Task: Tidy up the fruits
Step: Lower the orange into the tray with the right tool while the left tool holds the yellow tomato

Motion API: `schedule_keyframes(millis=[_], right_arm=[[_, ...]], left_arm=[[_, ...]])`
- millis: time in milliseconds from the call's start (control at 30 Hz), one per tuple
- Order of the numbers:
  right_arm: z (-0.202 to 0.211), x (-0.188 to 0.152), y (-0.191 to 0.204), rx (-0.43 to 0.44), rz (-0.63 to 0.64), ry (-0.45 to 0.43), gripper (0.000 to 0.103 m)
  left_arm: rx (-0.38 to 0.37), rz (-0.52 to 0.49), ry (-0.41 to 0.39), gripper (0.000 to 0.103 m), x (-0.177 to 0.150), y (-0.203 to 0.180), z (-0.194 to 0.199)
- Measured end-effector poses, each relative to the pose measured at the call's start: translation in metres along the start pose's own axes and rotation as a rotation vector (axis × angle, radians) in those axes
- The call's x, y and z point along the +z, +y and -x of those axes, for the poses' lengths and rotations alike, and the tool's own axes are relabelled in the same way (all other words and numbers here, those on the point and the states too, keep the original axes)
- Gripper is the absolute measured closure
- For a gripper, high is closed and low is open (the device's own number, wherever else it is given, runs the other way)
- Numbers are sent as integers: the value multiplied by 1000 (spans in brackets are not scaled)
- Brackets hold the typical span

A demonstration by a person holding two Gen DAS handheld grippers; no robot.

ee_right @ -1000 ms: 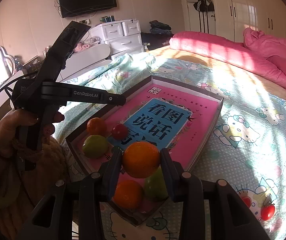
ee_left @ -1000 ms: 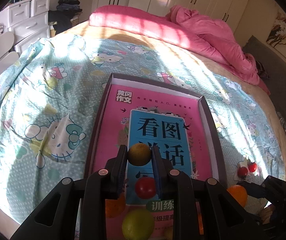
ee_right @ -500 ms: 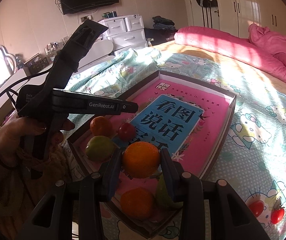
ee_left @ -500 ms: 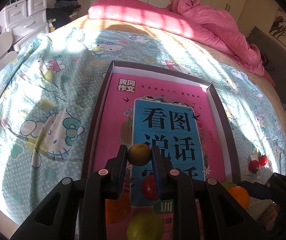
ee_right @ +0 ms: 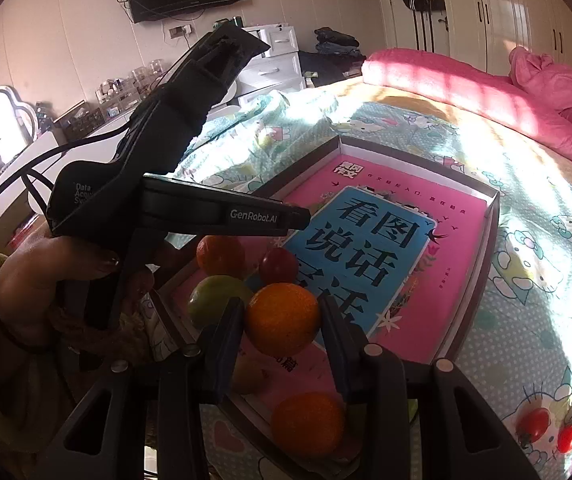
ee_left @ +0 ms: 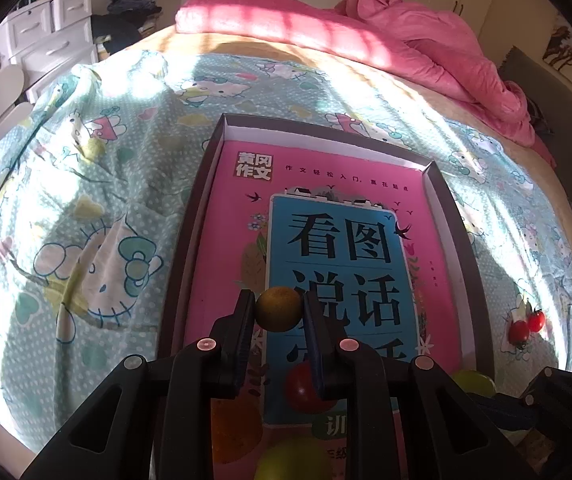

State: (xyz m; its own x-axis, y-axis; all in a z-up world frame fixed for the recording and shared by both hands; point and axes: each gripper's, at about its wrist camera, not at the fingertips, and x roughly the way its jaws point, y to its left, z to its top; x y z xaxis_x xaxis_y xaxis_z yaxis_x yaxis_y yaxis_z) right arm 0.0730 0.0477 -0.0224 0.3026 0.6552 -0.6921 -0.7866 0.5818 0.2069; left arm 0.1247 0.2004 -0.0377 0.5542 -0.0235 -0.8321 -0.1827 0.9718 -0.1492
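Both grippers hold fruit over the box (ee_left: 451, 216): left gripper (ee_left: 279, 312) jaws squeeze a small brown fruit (ee_left: 279, 309), right gripper (ee_right: 282, 320) jaws squeeze an orange (ee_right: 282, 319). Lower each gently beside the others before letting go.

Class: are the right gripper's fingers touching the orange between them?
Touching. The right wrist view shows the orange pressed against both fingers of the right gripper, held above the tray.

Bed (ee_left: 86, 208) bears box (ee_left: 451, 216), cherry tomatoes (ee_left: 525, 326)
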Motion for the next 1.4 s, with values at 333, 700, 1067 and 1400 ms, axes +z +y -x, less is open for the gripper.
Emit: schedule_keyframes(millis=[333,700,1067,1400], right_arm=[[-11,-4,0,-12,-3,26,63],[-27,-11,4,0,9,79,63],[-32,-16,10,-43,58,90,63],[-32,-16,7,-42,63,96,63]], left_arm=[[7,-8,11,78,-1,0,-4],[18,-4,33,78,-3,0,-10],[29,-3,51,78,-6,0,-13],[32,-6,59,78,-8,1,-14]])
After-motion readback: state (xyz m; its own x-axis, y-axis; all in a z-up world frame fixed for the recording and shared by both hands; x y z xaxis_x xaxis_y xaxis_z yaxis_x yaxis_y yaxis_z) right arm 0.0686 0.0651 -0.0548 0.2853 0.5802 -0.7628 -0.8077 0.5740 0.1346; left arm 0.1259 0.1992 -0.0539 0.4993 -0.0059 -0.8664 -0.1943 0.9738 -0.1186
